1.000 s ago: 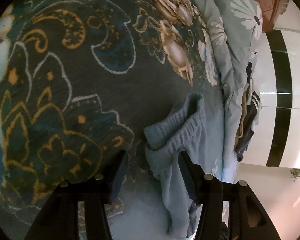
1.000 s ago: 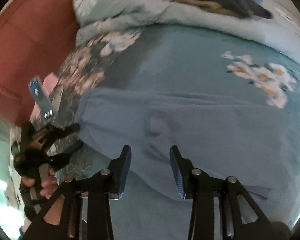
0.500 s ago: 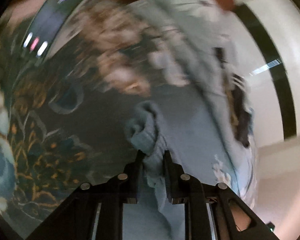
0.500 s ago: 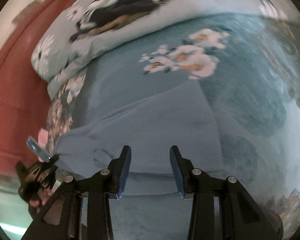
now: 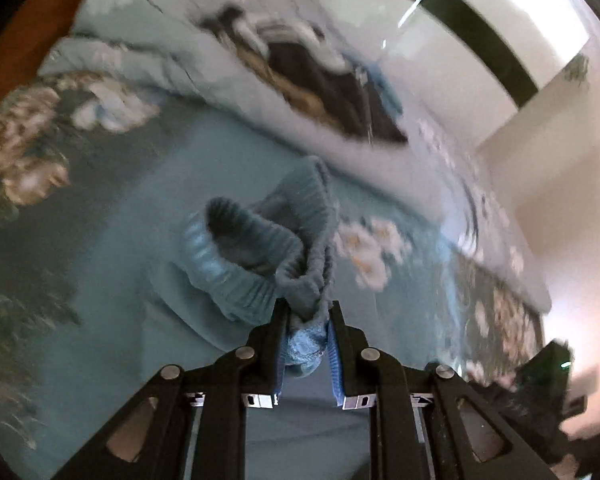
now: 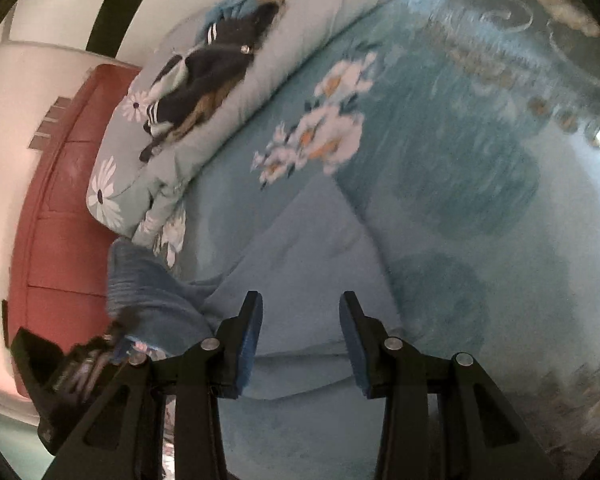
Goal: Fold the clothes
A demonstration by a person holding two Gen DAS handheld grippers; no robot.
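Observation:
A pair of grey-blue pants (image 5: 256, 248) lies on the teal floral bedspread (image 5: 100, 200). My left gripper (image 5: 307, 312) is shut on the ribbed elastic waistband and holds it lifted off the bed, the band bunched and looped ahead of the fingers. In the right wrist view the pants' legs (image 6: 308, 248) lie flat on the bed, with the raised waistband (image 6: 148, 292) at the left in the left gripper (image 6: 80, 368). My right gripper (image 6: 300, 320) is open and empty just above the flat fabric.
A rolled pale floral quilt (image 6: 204, 120) lies along the bed's far side with dark clothes (image 6: 212, 64) piled on it. A red-brown headboard (image 6: 52, 208) stands at the left. White wall with a dark stripe (image 5: 480, 32) lies beyond.
My left gripper closed on the waistband and lifted it, swinging toward the quilt. My right gripper stayed open and shifted along the pants; the view turned toward the headboard.

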